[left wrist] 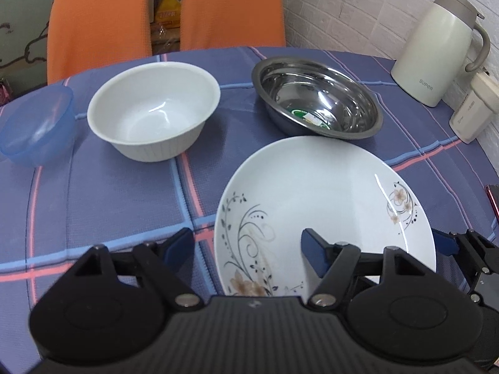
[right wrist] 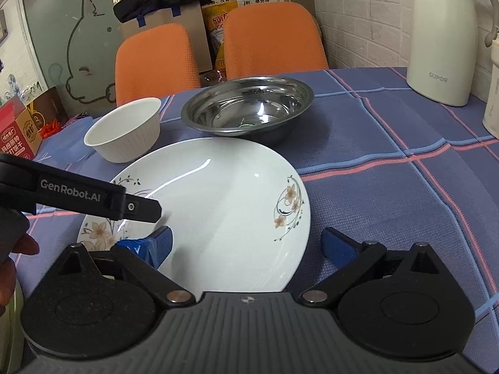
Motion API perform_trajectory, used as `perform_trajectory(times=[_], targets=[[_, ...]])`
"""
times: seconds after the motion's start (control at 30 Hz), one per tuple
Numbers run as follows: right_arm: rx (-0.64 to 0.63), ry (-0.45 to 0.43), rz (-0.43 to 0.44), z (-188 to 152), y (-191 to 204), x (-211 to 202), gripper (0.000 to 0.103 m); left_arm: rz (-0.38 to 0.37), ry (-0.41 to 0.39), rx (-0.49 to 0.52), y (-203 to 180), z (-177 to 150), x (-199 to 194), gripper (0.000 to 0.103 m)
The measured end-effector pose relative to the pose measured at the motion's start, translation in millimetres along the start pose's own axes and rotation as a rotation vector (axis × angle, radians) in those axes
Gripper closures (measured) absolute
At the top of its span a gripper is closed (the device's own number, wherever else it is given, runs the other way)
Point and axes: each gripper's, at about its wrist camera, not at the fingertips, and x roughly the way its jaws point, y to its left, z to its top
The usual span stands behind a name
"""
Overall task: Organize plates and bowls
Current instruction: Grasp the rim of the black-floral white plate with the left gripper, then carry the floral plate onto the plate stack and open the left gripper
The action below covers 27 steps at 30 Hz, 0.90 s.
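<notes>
A white plate with flower print (left wrist: 327,199) lies on the checked tablecloth; it also shows in the right wrist view (right wrist: 224,205). My left gripper (left wrist: 246,249) is open, its fingers straddling the plate's near left rim. My right gripper (right wrist: 246,244) is open, its fingers straddling the plate's near right rim. Beyond the plate stand a white ribbed bowl (left wrist: 152,109) (right wrist: 124,131), a steel bowl (left wrist: 318,96) (right wrist: 249,106) and a blue plastic bowl (left wrist: 37,124). The left gripper's body (right wrist: 78,196) crosses the right wrist view over the plate.
A cream thermos jug (left wrist: 436,50) (right wrist: 443,37) and a white container (left wrist: 474,106) stand at the table's right by the brick wall. Two orange chairs (left wrist: 99,21) (right wrist: 271,37) stand behind the table. A red box (right wrist: 18,127) sits at the left.
</notes>
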Motion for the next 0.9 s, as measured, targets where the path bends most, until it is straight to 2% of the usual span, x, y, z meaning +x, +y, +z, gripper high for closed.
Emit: perform_trajectory(times=[0.07,0.13,0.17,0.27,0.33,0.43,0.67,0.9], targets=[[-0.013,-0.003,0.004,-2,5,-1,0.014,0.009,-0.015,0.012,-4,-3,-1,0.039],[-0.022,-0.009,0.013,-5,10,-2,0.013,0.009,-0.021,0.025,-9,-4,-3,0.048],[-0.028,-0.011,0.013,-6,13,-1,0.012,0.019,-0.018,0.024,-10,-4,-4,0.048],[-0.044,-0.012,-0.040,-9,23,0,0.012,0.014,-0.005,0.009,-8,-5,-6,0.051],[0.001,-0.019,-0.043,-8,23,-2,0.012,0.001,-0.004,0.015,-8,-7,-11,0.058],[0.067,-0.025,-0.021,-8,21,-7,0.012,0.017,-0.022,0.042,-11,-11,-22,0.058],[0.046,-0.064,-0.006,-16,34,-28,0.012,0.008,-0.055,0.015,-1,-26,-48,0.058],[0.008,-0.115,0.001,-24,59,-53,0.012,0.029,-0.147,-0.013,19,-55,-105,0.058]])
